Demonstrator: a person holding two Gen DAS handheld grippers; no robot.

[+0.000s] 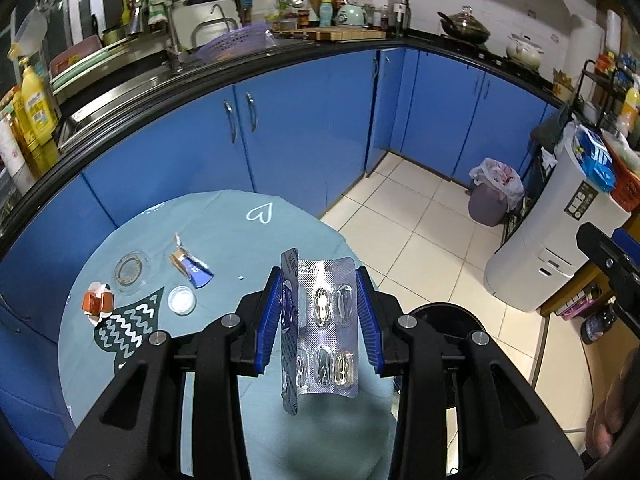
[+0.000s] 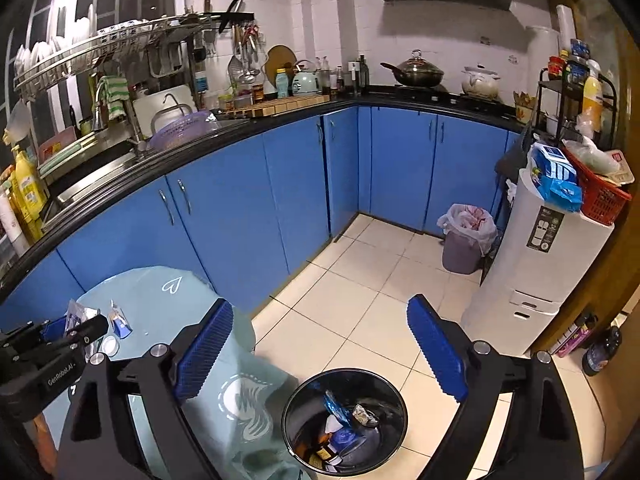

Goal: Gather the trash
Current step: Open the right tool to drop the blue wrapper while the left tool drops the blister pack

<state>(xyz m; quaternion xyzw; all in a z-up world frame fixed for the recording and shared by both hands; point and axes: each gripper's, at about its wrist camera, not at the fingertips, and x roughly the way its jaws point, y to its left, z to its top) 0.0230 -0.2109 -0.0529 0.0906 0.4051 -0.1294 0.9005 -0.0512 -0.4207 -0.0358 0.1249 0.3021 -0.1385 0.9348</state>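
Clamped between the blue pads of the left tongs (image 1: 319, 322), a bent silver pill blister pack (image 1: 320, 332) hangs above the near edge of the round tabletop (image 1: 224, 220). Farther back on the teal cloth lie a torn blue wrapper (image 1: 192, 266), a glass ashtray (image 1: 130, 270), a small white cap (image 1: 182, 300) and a crumpled orange carton (image 1: 96, 302). The right tongs (image 2: 320, 354) are spread wide and hold nothing, poised over the black trash bin (image 2: 344, 420) on the floor, just beside the tabletop, with discarded packaging inside.
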